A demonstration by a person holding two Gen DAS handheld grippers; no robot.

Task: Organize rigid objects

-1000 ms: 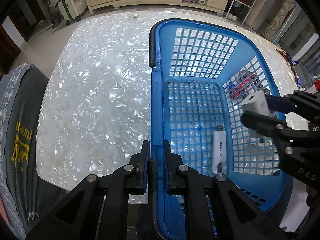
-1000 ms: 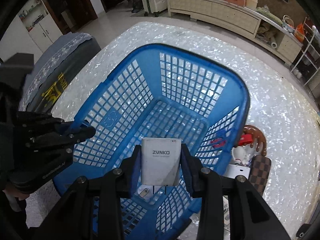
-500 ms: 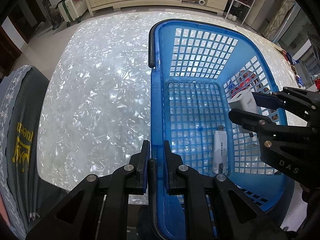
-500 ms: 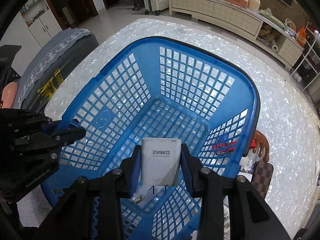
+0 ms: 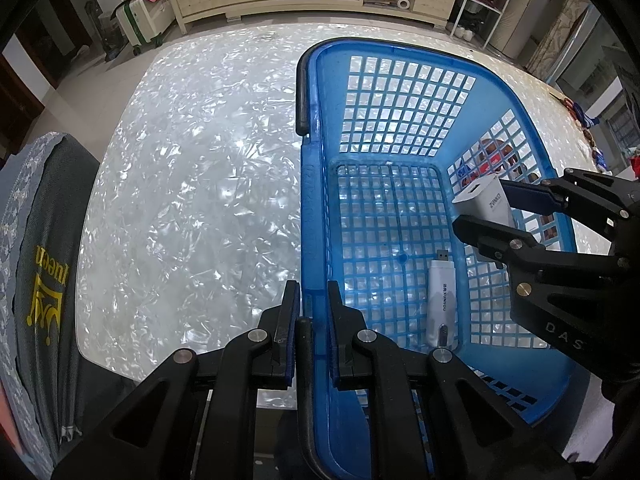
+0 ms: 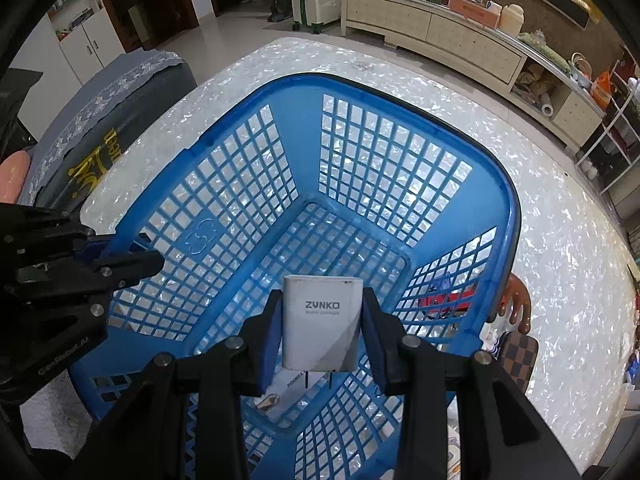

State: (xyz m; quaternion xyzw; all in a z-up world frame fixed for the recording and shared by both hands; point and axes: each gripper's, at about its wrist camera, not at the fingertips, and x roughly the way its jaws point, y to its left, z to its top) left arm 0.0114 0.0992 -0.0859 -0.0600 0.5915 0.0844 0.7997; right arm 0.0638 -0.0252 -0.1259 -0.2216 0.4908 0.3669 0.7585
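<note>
The blue basket (image 5: 400, 220) stands open-topped, its floor bare through the middle and upper part of the left wrist view; only a white USB stick (image 5: 440, 304) lies at lower right. The left gripper (image 5: 313, 296) clamps the near rim at bottom centre. The table (image 5: 200, 200) lies clear across the frame's left half.

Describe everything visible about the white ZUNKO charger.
The charger is a small, boxy white block of smooth plastic with rounded corners, a grey diagonal patch and grey ZUNKO lettering. Two metal prongs point down from its underside; a port shows on its top face. It hangs upright above the blue basket floor, touching nothing but the right tool, whose blue pads clamp its two sides.
</note>
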